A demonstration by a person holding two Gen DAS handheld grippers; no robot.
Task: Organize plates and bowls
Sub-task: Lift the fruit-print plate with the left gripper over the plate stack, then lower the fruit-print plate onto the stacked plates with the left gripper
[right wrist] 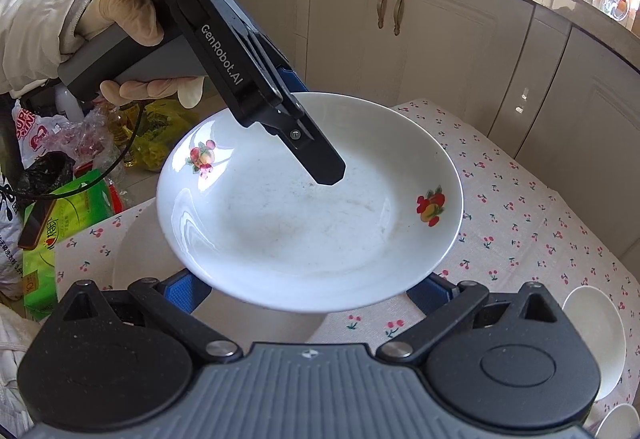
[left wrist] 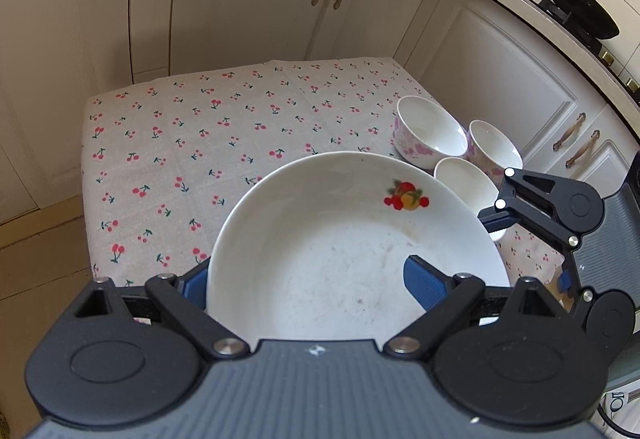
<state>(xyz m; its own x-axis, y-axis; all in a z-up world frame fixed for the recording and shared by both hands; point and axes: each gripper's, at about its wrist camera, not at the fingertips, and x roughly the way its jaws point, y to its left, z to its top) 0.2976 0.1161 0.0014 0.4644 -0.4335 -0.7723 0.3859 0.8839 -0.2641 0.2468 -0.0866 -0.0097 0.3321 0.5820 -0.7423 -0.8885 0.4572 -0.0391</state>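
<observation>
Right tongs sit spread wide with both pads tucked under the near rim of the fruit-print plate; I cannot tell whether they press on it. The left tongs clamp the opposite rim, one finger over the well, one beneath. The plate hangs tilted above the tabletop. A shallow bite on glazed china could slip, dropping it onto the second plate below. Three bowls crowd the right edge; the cloth's far-left side lies open.
</observation>
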